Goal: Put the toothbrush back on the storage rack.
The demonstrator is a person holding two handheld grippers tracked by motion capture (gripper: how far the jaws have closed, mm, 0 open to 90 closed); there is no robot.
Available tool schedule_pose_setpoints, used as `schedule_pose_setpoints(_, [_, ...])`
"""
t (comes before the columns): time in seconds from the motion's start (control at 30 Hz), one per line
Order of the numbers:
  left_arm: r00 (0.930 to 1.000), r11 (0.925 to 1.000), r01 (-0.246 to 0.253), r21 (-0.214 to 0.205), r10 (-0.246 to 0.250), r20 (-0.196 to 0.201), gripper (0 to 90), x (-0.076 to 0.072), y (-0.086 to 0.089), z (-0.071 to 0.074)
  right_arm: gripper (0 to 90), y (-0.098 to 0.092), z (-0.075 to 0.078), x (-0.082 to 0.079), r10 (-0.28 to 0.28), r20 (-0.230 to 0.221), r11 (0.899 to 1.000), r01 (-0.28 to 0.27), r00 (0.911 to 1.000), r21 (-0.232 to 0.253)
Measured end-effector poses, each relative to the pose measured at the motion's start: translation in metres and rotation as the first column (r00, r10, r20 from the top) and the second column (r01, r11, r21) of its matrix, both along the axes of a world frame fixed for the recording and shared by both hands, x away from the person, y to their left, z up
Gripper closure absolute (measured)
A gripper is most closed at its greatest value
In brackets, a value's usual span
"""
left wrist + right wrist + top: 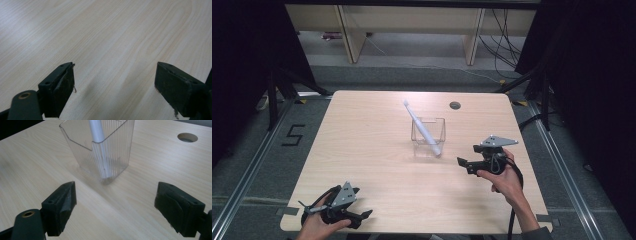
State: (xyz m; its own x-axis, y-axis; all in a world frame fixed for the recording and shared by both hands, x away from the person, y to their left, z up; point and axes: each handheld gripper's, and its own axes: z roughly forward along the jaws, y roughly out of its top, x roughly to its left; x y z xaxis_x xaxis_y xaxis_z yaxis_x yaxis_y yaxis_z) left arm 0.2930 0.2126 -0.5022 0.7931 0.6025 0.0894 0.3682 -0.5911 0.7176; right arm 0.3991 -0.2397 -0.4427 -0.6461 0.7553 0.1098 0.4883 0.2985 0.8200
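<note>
- The pale wooden tabletop (377, 165) has a round hole (455, 105) near its far edge
- A clear ribbed plastic holder (428, 131) stands upright around the middle of the tabletop, right of centre
- A white pen-like stick (421, 126) leans inside the holder, its top tilted to the far left
- The right claw (465, 164) hovers near the holder with jaws spread wide, gripping nothing
- The left claw (362, 214) sits at the near left edge, jaws wide apart over bare wood, empty
</note>
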Motion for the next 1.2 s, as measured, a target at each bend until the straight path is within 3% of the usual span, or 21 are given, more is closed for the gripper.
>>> schedule_pose_setpoints(0.03, [1.0000,1.0000,-0.001,0.000,0.001,0.001,15.8,0.000,0.000,0.000,17.9,-0.002,-0.001,0.000,0.011,0.009,1.000,-0.011,0.9999,-0.017])
schedule_pose_setpoints(0.07, [1.0000,1.0000,-0.004,0.001,0.004,0.002,15.8,-0.001,0.000,0.000,17.9,0.000,-0.002,-0.003,0.001,-0.021,1.000,-0.001,0.9998,0.007])
schedule_pose_setpoints(0.13, [1.0000,1.0000,0.002,0.002,-0.002,0.006,15.8,0.000,0.001,0.001,17.8,-0.001,-0.005,-0.004,0.010,0.006,1.000,-0.010,0.9999,-0.022])
schedule_pose_setpoints(0.17, [1.0000,1.0000,0.001,0.001,-0.001,0.007,15.8,-0.001,0.001,0.001,17.8,0.000,-0.006,-0.006,-0.001,-0.012,1.000,0.001,0.9999,-0.013])
schedule_pose_setpoints(0.2, [1.0000,1.0000,-0.003,-0.001,0.003,0.006,15.8,-0.001,0.001,0.001,17.7,0.000,-0.006,-0.006,0.012,0.002,0.999,-0.012,0.9999,-0.036])
schedule_pose_setpoints(0.3, [1.0000,1.0000,-0.006,-0.005,0.006,0.000,15.8,-0.001,0.001,0.000,17.7,0.004,-0.010,-0.012,0.001,-0.036,1.000,-0.001,0.9994,-0.012])
schedule_pose_setpoints(0.37, [0.9999,1.0000,0.007,0.003,-0.007,0.009,15.8,0.000,0.001,0.001,17.4,0.004,-0.012,-0.014,0.016,-0.035,1.000,-0.017,0.9993,-0.026])
schedule_pose_setpoints(0.4, [1.0000,1.0000,0.003,0.004,-0.003,0.008,15.8,-0.001,0.001,0.000,17.2,0.003,-0.013,-0.014,0.013,-0.012,0.999,-0.013,0.9998,-0.042])
schedule_pose_setpoints(0.47, [1.0000,1.0000,0.004,-0.001,-0.004,0.005,15.8,-0.001,0.001,0.000,17.2,0.005,-0.016,-0.018,0.006,-0.042,1.000,-0.006,0.9991,-0.015])
schedule_pose_setpoints(0.5, [1.0000,1.0000,0.002,0.001,-0.002,0.008,15.8,0.000,0.001,0.000,17.2,0.003,-0.016,-0.017,0.023,-0.027,0.999,-0.024,0.9994,-0.040])
schedule_pose_setpoints(0.53, [1.0000,1.0000,0.002,0.001,-0.002,0.009,15.8,0.000,0.001,0.001,17.2,0.004,-0.017,-0.020,0.000,-0.045,1.000,-0.001,0.9990,-0.027])
schedule_pose_setpoints(0.57, [1.0000,1.0000,0.001,-0.001,-0.001,0.007,15.8,-0.001,0.001,0.001,17.2,0.001,-0.017,-0.019,0.027,-0.020,0.998,-0.028,0.9994,-0.049])
schedule_pose_setpoints(0.7, [1.0000,1.0000,-0.003,0.003,0.003,0.005,15.8,-0.001,0.000,0.000,17.2,0.001,-0.022,-0.026,0.000,-0.065,1.000,-0.001,0.9979,-0.028])
schedule_pose_setpoints(0.83, [1.0000,1.0000,0.004,0.000,-0.004,0.005,15.8,-0.001,-0.001,0.001,17.1,-0.001,-0.028,-0.028,0.015,-0.037,0.998,-0.017,0.9992,-0.058])
schedule_pose_setpoints(0.87, [1.0000,1.0000,0.002,-0.002,-0.002,0.005,15.8,-0.001,-0.001,0.001,17.1,-0.001,-0.028,-0.030,0.012,-0.057,0.998,-0.015,0.9983,-0.069])
schedule_pose_setpoints(0.9, [1.0000,1.0000,0.003,0.000,-0.003,0.006,15.8,0.000,-0.001,0.000,17.1,0.001,-0.029,-0.033,-0.006,-0.078,0.999,0.003,0.9969,-0.041])
schedule_pose_setpoints(0.97, [1.0000,1.0000,0.004,0.003,-0.004,0.005,15.8,0.000,0.000,0.000,17.1,-0.002,-0.031,-0.032,0.025,-0.043,0.998,-0.027,0.9988,-0.061])
schedule_pose_setpoints(1.0, [1.0000,1.0000,0.005,0.002,-0.005,0.007,15.8,0.000,0.000,0.000,17.1,-0.001,-0.032,-0.034,0.010,-0.069,0.999,-0.013,0.9976,-0.044])
schedule_pose_setpoints(1.07, [1.0000,1.0000,0.002,0.003,-0.002,0.005,15.8,-0.001,-0.001,0.000,17.1,-0.002,-0.033,-0.035,0.012,-0.047,0.998,-0.015,0.9988,-0.062])
schedule_pose_setpoints(1.1, [1.0000,1.0000,0.006,-0.002,-0.006,0.002,15.8,-0.001,-0.001,0.000,17.1,-0.001,-0.033,-0.038,0.009,-0.077,0.999,-0.013,0.9970,-0.050])
schedule_pose_setpoints(1.2, [1.0000,1.0000,0.007,-0.001,-0.007,0.001,15.8,-0.001,-0.001,0.000,17.1,-0.004,-0.034,-0.040,0.008,-0.052,0.997,-0.012,0.9986,-0.070])
